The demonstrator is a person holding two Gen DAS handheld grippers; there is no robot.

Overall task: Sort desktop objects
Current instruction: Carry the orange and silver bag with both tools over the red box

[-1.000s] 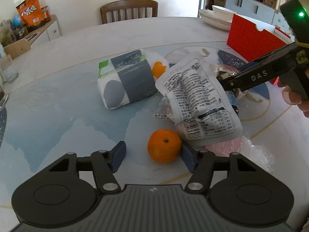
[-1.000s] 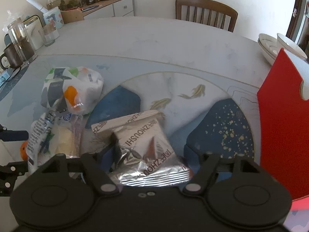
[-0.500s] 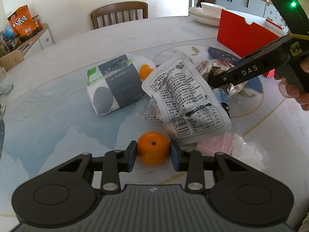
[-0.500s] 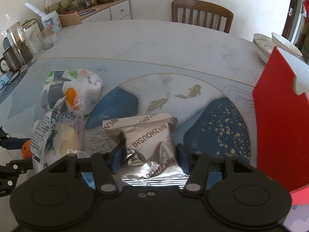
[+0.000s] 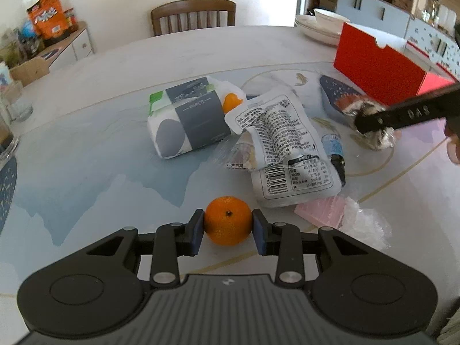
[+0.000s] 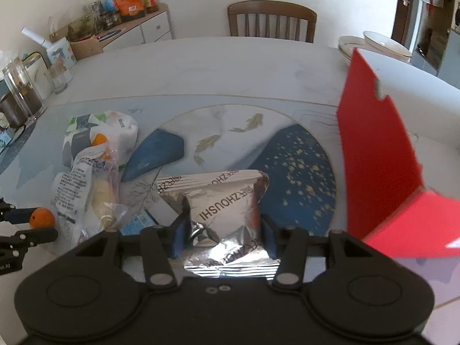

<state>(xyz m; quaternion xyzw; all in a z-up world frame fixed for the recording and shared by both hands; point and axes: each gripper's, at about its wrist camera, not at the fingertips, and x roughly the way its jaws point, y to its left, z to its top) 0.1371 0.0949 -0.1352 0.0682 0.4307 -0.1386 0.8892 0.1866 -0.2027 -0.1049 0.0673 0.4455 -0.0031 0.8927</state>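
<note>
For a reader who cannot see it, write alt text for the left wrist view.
The left gripper is shut on an orange mandarin on a blue-patterned table. Behind lie a tissue pack, a white snack bag and a red box; at right, the right gripper grips a silver packet.

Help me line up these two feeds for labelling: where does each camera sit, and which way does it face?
Left wrist: on the left tongs, looking down across the table; they pinch the orange; the right tongs and fingertips show at right.
Right wrist: on the right tongs, which have just been closing on the silver packet; red box at right.
Shared: the orange, left tongs, paper pack.
</note>
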